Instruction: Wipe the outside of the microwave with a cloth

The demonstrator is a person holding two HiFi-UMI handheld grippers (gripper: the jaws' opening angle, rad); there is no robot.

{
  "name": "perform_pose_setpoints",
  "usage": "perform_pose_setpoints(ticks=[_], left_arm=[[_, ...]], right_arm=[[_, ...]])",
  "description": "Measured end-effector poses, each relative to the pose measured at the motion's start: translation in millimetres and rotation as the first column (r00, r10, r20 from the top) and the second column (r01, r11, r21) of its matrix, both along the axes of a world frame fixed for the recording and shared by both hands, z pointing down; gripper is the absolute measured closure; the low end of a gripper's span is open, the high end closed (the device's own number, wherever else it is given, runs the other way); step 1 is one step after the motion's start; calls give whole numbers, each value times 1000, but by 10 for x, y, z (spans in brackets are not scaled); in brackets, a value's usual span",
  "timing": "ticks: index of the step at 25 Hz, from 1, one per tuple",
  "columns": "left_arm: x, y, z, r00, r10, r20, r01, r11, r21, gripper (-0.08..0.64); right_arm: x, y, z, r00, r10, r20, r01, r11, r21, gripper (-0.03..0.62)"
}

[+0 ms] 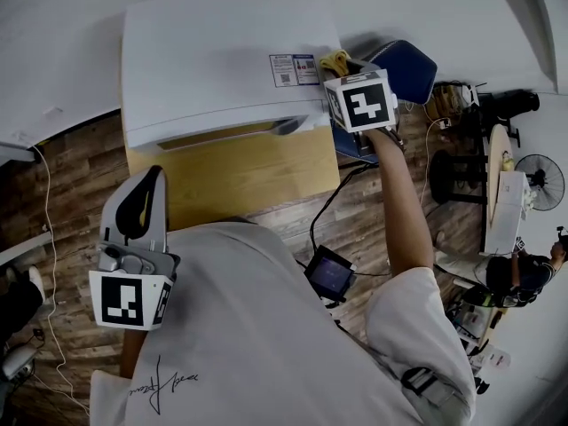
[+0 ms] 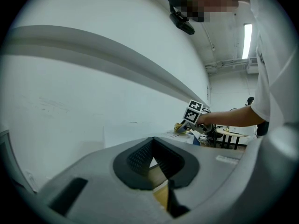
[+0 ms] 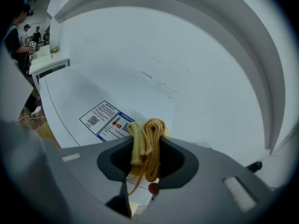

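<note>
"One microwave [image 1: 213, 60] only?" asks the spotter.

"Yep, 1, white, on 1 wooden stand [image 1: 257, 180]. Long axis runs L-R across me, door side toward me."

"Which claw's nearer?"

"My right gripper [image 1: 340, 67], by far. It's at the R edge of the top panel. Nearly all of that panel lies to my left of it, so I reckon the next stroke wants to go leftward along the long axis. My left gripper [image 1: 153, 185] is well apart from the microwave, low by my torso, near the stand's front L corner."

"Claw states?"

"2 grippers. The right one's pinching the cloth [image 3: 147, 143], bunched in folds btwn the jaws w/ a loose thread hanging. The left one's pressed together, nothing in it, going by its own view."

"Cloth on the surface yet?"

"1 cloth, yellow, at the top's R edge, just beside the label [image 3: 105, 120]. Touching or just clear of the panel, can't tell. From where it sits I'd guess I'm on the top, w/ front & sides to follow."

"Anything smaller?"

"1 label, w/ a QR square. That's the lot."
</note>
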State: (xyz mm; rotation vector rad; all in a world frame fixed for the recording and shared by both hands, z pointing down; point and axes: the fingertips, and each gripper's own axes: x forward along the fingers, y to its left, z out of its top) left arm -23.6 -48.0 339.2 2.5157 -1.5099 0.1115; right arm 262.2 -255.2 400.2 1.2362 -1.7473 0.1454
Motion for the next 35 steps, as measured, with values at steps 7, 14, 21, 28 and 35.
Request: perform_pose_setpoints(ticks=[7,14,21,28,35], left_arm=[[64,6,0,1000,12,1,-12,1000,5,563],[67,3,-11,1000,14,6,-14,1000,8,563],[54,18,-6,1000,14,9,-14,1000,5,563],[21,17,-29,1000,4,4,-4,1000,14,563],[-8,25,-39,1000,-8,3,8,1000,13,563]], right_arm=[[-173,104,-42,998,-45,-33,45,999,1,459],[-350,165,-40,998,-67,-14,67,998,3,459],[-570,218,-40,996,-92,17,91,996,5,459],[-748,258,-35,993,-116,25,116,993,10,459],[-894,286,-41,989,-141,34,141,990,5,459]])
